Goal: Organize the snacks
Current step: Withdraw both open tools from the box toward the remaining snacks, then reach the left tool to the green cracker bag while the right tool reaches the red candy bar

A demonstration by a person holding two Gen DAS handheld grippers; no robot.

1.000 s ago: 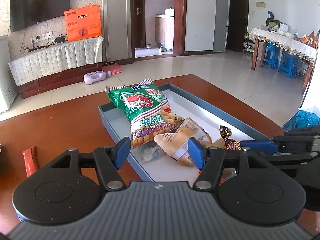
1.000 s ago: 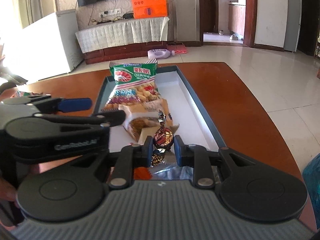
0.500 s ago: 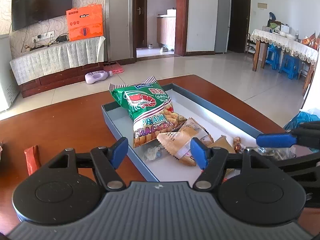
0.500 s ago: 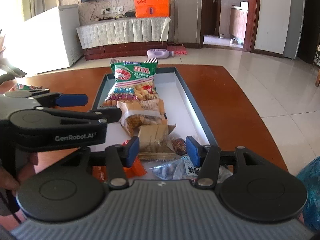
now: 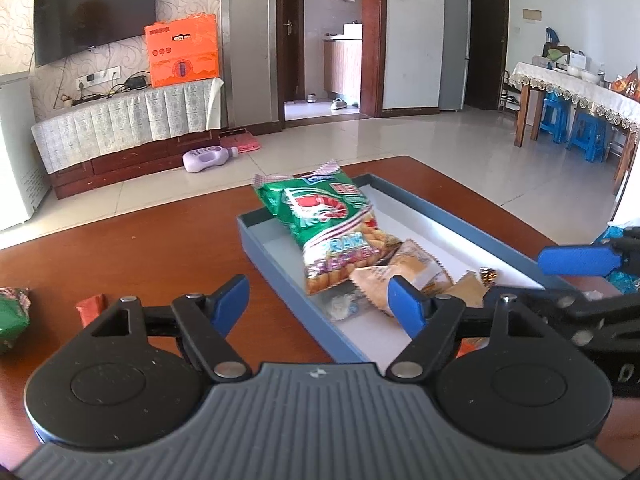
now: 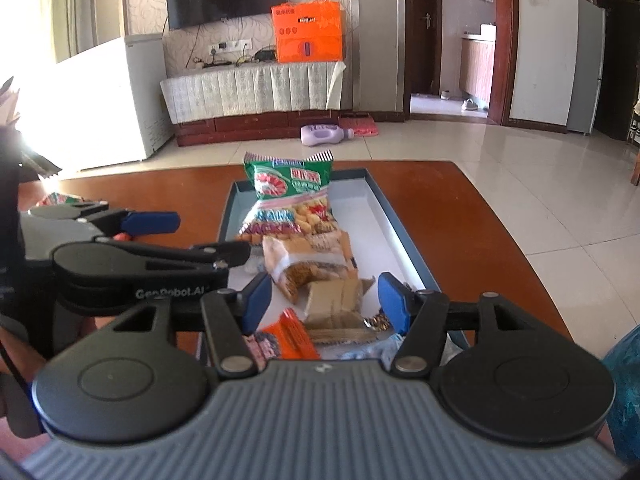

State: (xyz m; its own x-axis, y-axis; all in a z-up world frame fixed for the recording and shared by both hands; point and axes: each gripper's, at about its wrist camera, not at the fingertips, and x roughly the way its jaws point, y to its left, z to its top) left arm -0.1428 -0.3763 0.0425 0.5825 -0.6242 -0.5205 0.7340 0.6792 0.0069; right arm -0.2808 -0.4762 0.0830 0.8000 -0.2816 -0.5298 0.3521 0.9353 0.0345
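A grey-blue tray (image 5: 452,222) (image 6: 404,240) lies on the brown table and holds several snacks. A green prawn cracker bag (image 5: 324,220) (image 6: 294,200) lies at its far end. Tan wrapped biscuits (image 5: 412,268) (image 6: 312,264) lie below it, then a brown packet (image 6: 334,298), an orange packet (image 6: 296,336) and a foil candy (image 5: 489,275) (image 6: 376,322). My left gripper (image 5: 320,300) is open and empty over the tray's near left edge. My right gripper (image 6: 326,300) is open and empty above the tray's near end.
On the table left of the tray lie a red stick packet (image 5: 90,308) and a green bag (image 5: 12,316). A blue bag (image 6: 624,376) sits at the right. The table edge curves off to the right over the tiled floor.
My right gripper has opened and let the foil candy go into the tray, then drawn back. My left gripper has shifted slightly left and stayed open.
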